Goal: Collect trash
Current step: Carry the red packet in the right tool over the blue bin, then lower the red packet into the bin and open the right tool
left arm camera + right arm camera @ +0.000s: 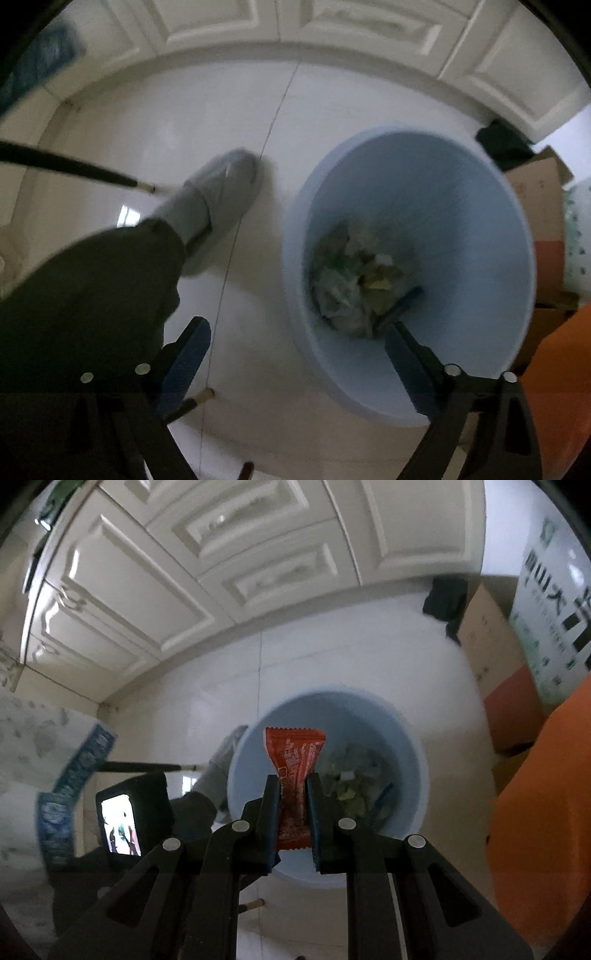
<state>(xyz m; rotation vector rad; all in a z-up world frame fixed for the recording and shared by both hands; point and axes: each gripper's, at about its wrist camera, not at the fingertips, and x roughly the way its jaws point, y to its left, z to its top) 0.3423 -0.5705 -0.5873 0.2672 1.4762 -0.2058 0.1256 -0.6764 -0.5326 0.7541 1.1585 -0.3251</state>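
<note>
We look down on a pale blue bin (pixel 413 206) standing on a glossy white tiled floor (pixel 184 122), near the foot of a run of cream panelled cabinets (pixel 295 22). At the bottom of the bin we see a heap of crumpled wrappers and paper (pixel 354 280), greenish and yellowish, too blurred to sort further.

Our left gripper (pixel 295 350) hangs above the near rim of the bin with its jaws spread wide and nothing between them; one finger is over the floor beside the bin, the other over the bin's inside.

Our right gripper (pixel 293 805) is clamped on a red snack wrapper (pixel 295 764). Its two blue-padded fingers pinch the wrapper's narrow waist, and the crimped top end stands up above the fingertips, directly over the mouth of the bin in the right wrist view.

Beside the bin, on the side away from the boxes, we see a person's foot in a grey slipper (pixel 221 195) planted on the floor, with a dark trouser leg (pixel 92 288) above it. A thin dark rod (pixel 66 166) runs along the floor towards the slipper.

On the bin's other side we see a brown cardboard box (pixel 487 657) with an orange lower part, a white printed sack (pixel 554 602) against it, and a large orange surface (pixel 539 812) at the frame's edge. A dark cloth (pixel 445 602) lies by the cabinet base near the box.
</note>
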